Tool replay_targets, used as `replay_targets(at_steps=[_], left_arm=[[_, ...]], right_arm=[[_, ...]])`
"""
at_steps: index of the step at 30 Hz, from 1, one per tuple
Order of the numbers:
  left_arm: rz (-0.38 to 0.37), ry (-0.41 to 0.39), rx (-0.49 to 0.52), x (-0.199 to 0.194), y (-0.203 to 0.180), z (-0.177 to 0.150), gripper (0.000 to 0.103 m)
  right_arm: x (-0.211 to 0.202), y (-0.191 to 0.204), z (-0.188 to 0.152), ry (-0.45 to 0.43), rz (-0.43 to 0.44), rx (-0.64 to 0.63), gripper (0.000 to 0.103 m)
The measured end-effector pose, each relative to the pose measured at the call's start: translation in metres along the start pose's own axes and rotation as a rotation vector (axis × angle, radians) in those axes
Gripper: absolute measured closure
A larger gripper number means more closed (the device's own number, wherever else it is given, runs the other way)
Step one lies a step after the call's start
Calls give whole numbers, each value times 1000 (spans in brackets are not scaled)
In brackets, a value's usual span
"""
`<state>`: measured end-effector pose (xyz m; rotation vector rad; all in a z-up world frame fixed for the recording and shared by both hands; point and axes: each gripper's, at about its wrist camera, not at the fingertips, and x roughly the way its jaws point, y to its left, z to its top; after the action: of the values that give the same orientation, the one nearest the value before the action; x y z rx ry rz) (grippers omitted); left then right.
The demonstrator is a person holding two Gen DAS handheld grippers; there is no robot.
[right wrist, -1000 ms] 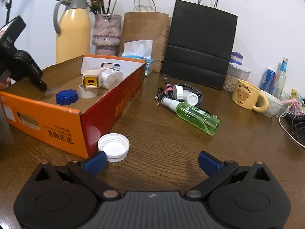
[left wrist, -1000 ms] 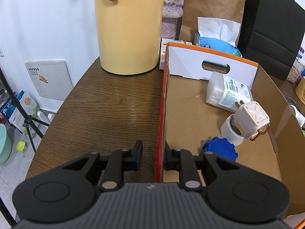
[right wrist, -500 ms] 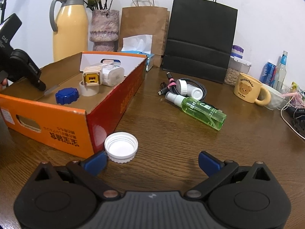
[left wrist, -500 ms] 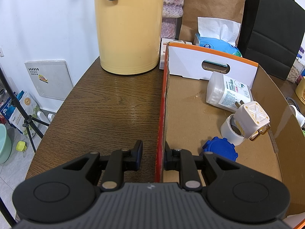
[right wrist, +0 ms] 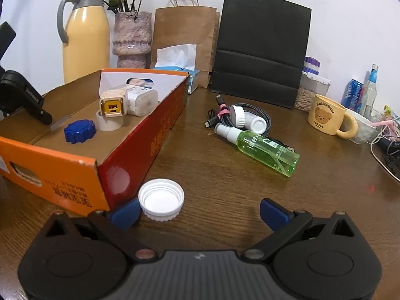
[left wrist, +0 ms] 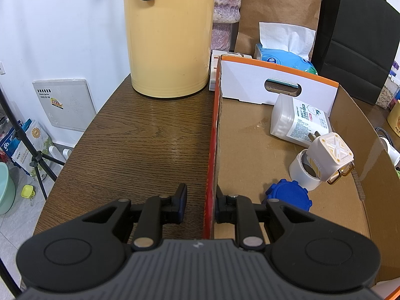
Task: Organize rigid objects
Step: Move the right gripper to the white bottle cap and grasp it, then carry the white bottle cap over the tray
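Currently, left gripper (left wrist: 201, 203) pinches box (left wrist: 212, 135) wall, steadying it w/ sorted items inside. Right gripper (right wrist: 200, 212) spread wide; white cap (right wrist: 161, 198) on table beside its left pad, prob. next pick.

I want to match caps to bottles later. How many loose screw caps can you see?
2. A blue cap lies inside the cardboard box, beside the tape roll. A white cap lies open side up on the table, outside the box's near corner. Others could be hidden.
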<state>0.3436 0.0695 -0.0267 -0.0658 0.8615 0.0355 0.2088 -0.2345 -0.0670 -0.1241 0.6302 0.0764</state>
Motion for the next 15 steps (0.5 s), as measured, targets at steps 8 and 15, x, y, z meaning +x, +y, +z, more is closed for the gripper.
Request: replay_targets(at_steps=[8,15], left_arm=[[2,-1,0,0,0,0,82],[2,-1,0,0,0,0,82]], right_arm=[[13,-13,6,9,60,23,31],[12,-11,7,-1,95,18,64]])
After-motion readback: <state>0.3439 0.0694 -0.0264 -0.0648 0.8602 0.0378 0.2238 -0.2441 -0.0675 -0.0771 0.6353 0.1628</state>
